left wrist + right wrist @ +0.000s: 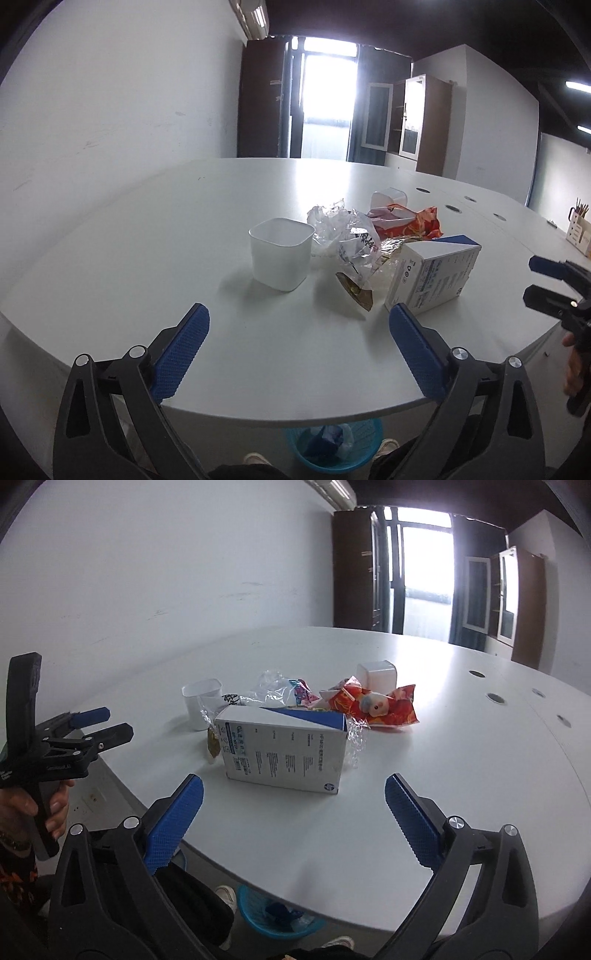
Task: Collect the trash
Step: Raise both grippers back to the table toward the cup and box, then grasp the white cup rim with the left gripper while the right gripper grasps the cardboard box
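A pile of trash lies mid-table: a white and blue carton box [434, 275] [284, 747], crumpled clear plastic wrap [349, 236] [273, 692], a red snack bag [410, 223] [373, 705], a brown wrapper [356, 291], a white square cup [280, 253] [201, 701] and a second white cup [389, 199] [376, 674] behind. My left gripper [299, 323] is open and empty, above the table's near edge before the cup. My right gripper [293, 794] is open and empty, just short of the box. A blue waste basket [334, 445] [275, 914] with trash stands on the floor under the edge.
The white table [166, 229] [461, 760] runs far back, with round cable holes [495, 698] at the right. A white wall is at the left. A wooden pen holder [578, 229] stands at the far right. Shoes [258, 459] show beside the basket.
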Action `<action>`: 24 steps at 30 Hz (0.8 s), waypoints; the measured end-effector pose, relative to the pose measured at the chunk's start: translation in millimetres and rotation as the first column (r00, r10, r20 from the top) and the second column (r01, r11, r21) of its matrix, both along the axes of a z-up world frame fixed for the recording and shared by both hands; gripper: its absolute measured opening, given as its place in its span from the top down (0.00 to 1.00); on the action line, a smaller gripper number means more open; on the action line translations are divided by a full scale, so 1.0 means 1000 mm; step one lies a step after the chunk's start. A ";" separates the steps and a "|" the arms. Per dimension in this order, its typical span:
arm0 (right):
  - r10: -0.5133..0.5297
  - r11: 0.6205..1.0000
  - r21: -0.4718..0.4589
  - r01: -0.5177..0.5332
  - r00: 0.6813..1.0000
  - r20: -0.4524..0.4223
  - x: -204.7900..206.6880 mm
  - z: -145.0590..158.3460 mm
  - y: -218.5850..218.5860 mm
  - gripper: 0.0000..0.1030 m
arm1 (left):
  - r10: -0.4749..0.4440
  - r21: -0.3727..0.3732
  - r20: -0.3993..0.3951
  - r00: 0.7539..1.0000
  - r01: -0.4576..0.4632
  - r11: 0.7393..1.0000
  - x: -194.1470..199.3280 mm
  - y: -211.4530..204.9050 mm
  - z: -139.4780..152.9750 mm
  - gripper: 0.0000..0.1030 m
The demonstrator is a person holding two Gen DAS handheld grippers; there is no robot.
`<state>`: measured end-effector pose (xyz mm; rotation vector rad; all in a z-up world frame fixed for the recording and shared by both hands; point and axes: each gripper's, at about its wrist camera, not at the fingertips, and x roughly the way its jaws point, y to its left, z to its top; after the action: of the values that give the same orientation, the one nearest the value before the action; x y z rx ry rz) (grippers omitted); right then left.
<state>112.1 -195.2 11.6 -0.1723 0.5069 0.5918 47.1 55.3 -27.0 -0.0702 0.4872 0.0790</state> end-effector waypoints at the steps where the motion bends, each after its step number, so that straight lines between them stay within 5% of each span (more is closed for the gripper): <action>1: 0.016 1.000 -0.021 -0.016 1.000 0.005 0.004 0.004 0.000 0.08 | 0.003 0.013 -0.007 1.000 -0.003 1.000 0.006 0.000 0.000 0.06; 8: 0.181 0.969 -0.174 -0.178 0.983 0.006 0.036 0.029 0.012 0.08 | 0.035 -0.080 -0.062 0.997 -0.040 0.996 0.036 0.031 0.007 0.06; 15: 0.359 0.877 -0.311 -0.366 0.930 -0.083 0.063 0.031 0.044 0.08 | 0.040 -0.116 -0.115 0.993 -0.054 0.992 0.064 0.051 0.018 0.06; 24: 0.427 0.763 -0.441 -0.473 0.881 -0.206 0.094 0.018 0.077 0.09 | 0.045 -0.167 -0.193 0.980 -0.078 0.983 0.097 0.073 0.018 0.07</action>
<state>205.7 -118.5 29.2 -0.7661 0.7078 0.9442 143.8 128.7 -9.4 -0.2512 0.6814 0.1046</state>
